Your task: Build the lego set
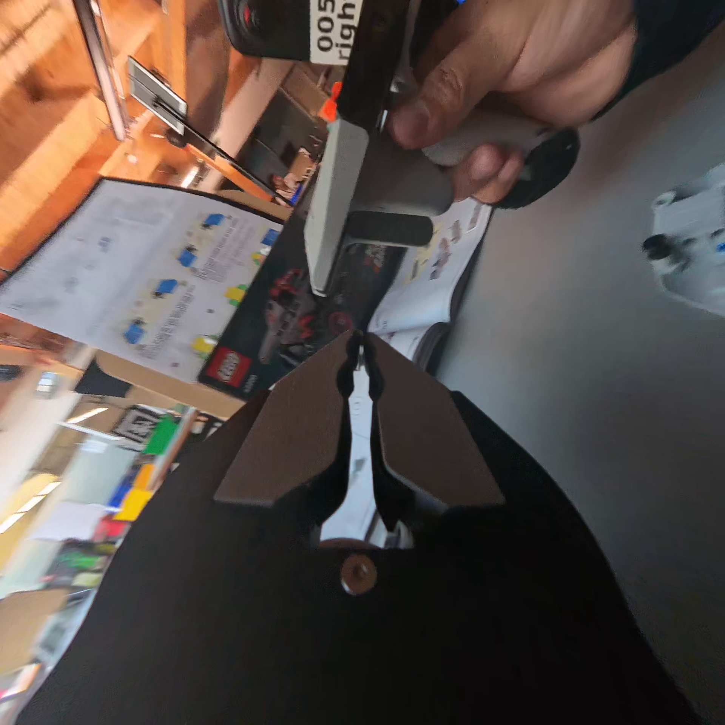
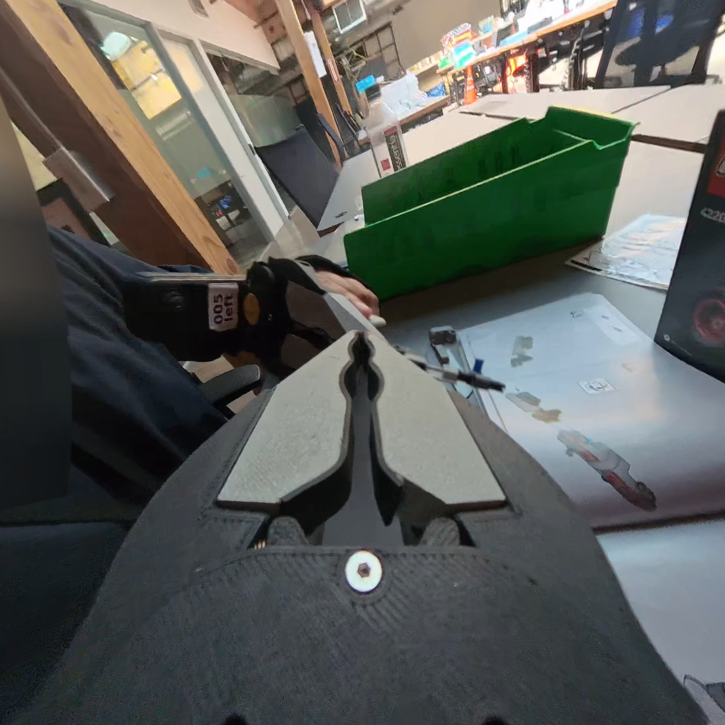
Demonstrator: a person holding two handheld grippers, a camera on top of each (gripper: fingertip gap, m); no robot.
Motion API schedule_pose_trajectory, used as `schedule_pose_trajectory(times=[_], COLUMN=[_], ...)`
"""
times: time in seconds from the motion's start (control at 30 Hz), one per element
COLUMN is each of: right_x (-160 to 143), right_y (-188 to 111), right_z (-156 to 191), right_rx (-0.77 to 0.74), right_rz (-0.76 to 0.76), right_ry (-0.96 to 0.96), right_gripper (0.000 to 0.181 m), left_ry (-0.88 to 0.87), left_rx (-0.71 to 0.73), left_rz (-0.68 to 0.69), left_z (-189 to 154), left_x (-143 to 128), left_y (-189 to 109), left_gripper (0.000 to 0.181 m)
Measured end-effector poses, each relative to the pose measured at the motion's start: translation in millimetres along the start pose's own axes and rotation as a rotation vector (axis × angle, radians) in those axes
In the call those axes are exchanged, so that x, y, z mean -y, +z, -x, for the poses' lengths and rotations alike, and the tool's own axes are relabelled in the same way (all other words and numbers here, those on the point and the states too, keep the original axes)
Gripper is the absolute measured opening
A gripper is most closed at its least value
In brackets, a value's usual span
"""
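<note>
Hovering with both tongs, left [image 1: 359,337] and right [image 2: 363,338], pinched together and empty, neither grips the thin grey-and-black Lego axle assembly [image 2: 451,372] on the open white instruction booklet [image 2: 588,372], so a careless sweep risks knocking it off the grey table [image 2: 529,286].

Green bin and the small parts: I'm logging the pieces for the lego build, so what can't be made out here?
- Green bin, right wrist view: its own walls hide the contents.
- White pieces, left wrist view: blurred, cut by the edge.
- Thin rod assembly, right wrist view: partly behind the right gripper, motion-blurred.
- Booklet: pictures too blurred to follow.
</note>
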State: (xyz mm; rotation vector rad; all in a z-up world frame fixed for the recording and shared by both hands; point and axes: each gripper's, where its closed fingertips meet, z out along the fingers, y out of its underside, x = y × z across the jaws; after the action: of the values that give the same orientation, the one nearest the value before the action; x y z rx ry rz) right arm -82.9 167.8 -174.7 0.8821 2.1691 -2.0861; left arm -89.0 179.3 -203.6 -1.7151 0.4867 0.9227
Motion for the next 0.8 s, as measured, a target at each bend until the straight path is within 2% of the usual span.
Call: schedule_pose_trajectory(times=[0.03,0.13,0.2,0.3,0.37,0.43,0.47,0.5,0.57,0.67,0.73,0.8], right_x=[1,-17,-20,-20,-25,-34,-41,-51,-67,-81,-90,-95], right_y=[1,1,-9,-23,-27,-23,-19,-15,-8,8,12,11], right_z=[0,-13,-26,-39,-41,-39,-39,-38,-38,-30,-29,-36], right_rx=[-0.009,-0.108,-0.186,-0.224,-0.195,-0.155,-0.150,-0.143,-0.143,-0.101,-0.118,-0.172], right_rz=[-0.004,0.123,0.156,0.161,0.182,0.213,0.249,0.298,0.373,0.424,0.481,0.516], right_ry=[-0.008,-0.045,-0.079,-0.055,-0.018,0.007,0.014,0.017,0.001,-0.005,-0.027,-0.069], right_gripper=[0.000,0.000,0.005,0.016,0.021,0.029,0.035,0.039,0.040,0.038,0.036,0.032], left_ry=[-0.045,-0.064,-0.198,-0.738,-1.117,-1.312,-1.339,-1.355,-1.367,-1.329,-1.276,-1.221], left_rx=[-0.031,-0.103,-0.166,-0.251,-0.374,-0.535,-0.604,-0.597,-0.562,-0.637,-0.624,-0.569], left_rz=[-0.001,0.077,0.147,0.019,-0.043,-0.052,-0.012,0.012,0.035,0.126,0.180,0.218], left_z=[-5,-18,-22,4,16,11,4,3,1,-18,-24,-22], left_x=[-2,-18,-32,-21,-24,-27,-30,-36,-42,-41,-45,-54], left_y=[2,7,8,1,-3,-9,-13,-14,-15,-15,-14,-13], left_gripper=[0.000,0.000,0.000,0.000,0.000,0.000,0.000,0.000,0.000,0.000,0.014,0.015])
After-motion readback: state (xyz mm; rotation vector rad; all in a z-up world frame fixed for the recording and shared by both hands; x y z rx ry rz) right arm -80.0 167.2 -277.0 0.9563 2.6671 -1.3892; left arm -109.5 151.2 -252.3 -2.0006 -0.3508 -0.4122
